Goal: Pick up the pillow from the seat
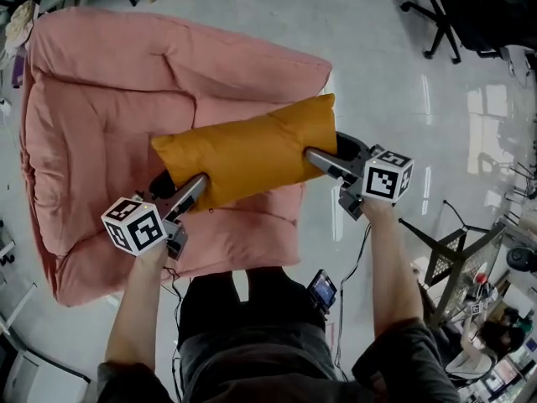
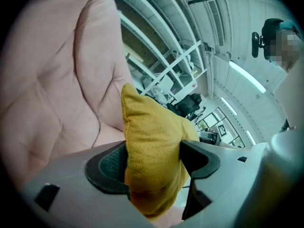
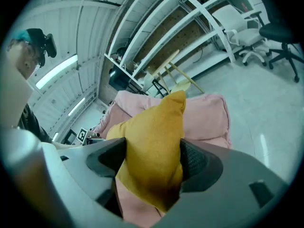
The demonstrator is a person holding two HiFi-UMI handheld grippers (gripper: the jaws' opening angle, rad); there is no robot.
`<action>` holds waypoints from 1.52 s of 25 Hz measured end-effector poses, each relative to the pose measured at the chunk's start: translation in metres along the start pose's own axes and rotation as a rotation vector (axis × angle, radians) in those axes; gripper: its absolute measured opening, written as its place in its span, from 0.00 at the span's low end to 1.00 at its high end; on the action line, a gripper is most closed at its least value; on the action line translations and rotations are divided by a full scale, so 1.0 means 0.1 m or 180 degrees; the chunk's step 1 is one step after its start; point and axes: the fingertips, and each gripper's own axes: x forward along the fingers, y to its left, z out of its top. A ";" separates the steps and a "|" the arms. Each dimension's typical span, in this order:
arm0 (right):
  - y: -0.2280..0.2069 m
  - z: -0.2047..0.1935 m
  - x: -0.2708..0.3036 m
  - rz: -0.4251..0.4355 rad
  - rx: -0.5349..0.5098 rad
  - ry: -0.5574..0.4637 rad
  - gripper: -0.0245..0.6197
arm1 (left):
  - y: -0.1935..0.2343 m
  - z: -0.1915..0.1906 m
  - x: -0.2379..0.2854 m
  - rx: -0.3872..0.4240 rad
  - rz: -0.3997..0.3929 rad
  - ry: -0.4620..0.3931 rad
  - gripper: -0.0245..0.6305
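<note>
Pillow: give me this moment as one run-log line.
phase: grasp | pillow: lies across the pink seat | left gripper: clamped on one end | right gripper: clamped on the other end

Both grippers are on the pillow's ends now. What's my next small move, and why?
Probably lift both together, straight up and level: the left gripper and right gripper each pinch an end of the pillow, over the pink seat.

The pink seat (image 1: pixel 101 124) walls me in below and on my left, with the pillow (image 1: pixel 252 149) lying across it. The floor (image 1: pixel 377 49) on my right is open, and an office chair (image 1: pixel 470 11) stands well off.
</note>
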 end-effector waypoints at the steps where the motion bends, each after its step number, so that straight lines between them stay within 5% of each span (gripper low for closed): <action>1: 0.11 0.12 -0.07 -0.0008 -0.0059 -0.0070 0.58 | -0.09 0.13 -0.07 0.0076 -0.0016 -0.0057 0.57; 8: 1.15 1.11 -0.77 0.0014 -0.0650 -0.0685 0.58 | -1.09 1.18 -0.74 0.0790 -0.0132 -0.0534 0.57; 16: 2.42 1.86 -1.56 0.0054 -0.1180 -0.1252 0.59 | -2.22 1.95 -1.68 0.1373 -0.0248 -0.1012 0.57; 25: 3.61 2.24 -2.38 0.0084 -0.1546 -0.1877 0.59 | -3.33 2.44 -2.67 0.1935 -0.0405 -0.1544 0.56; 38: 4.87 2.31 -2.77 -0.0090 -0.1853 -0.2549 0.59 | -3.96 2.86 -3.76 0.2540 -0.0815 -0.1951 0.56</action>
